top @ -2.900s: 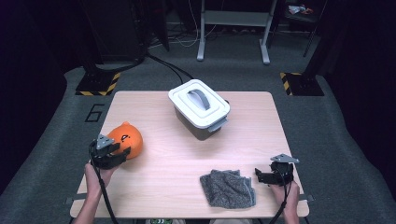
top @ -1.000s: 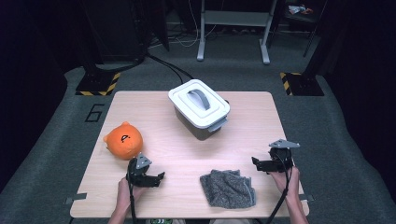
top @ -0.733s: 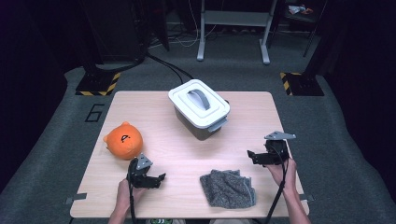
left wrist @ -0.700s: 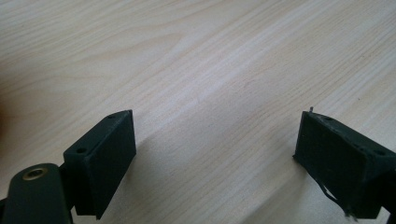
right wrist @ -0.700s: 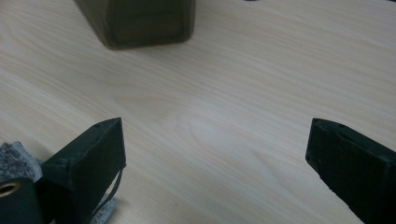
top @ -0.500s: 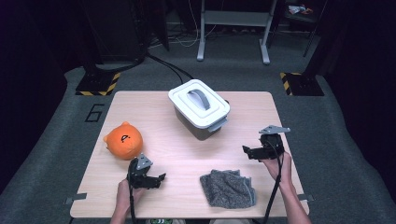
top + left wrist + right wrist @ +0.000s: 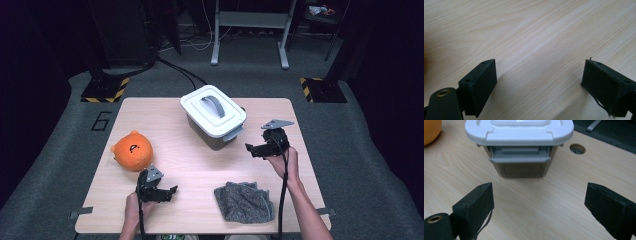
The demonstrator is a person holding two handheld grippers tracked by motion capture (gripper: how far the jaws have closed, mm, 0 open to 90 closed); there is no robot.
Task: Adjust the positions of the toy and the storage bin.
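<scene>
We note a dark room with grey carpet around the pale wooden table [image 7: 165, 115], where the lidded white box [image 7: 213, 116] sits at the far centre, our right gripper [image 7: 255, 149] just beside it, jaws wide though just narrowing on nothing, left gripper [image 7: 167, 192] open over bare wood.

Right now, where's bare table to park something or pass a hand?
Free: the far-left corner behind the orange plush, and the middle strip between plush, box and grey cloth. Crowded: the right side, where the right gripper sits close by the box's latch, and the near edge around the left gripper and the cloth.
</scene>
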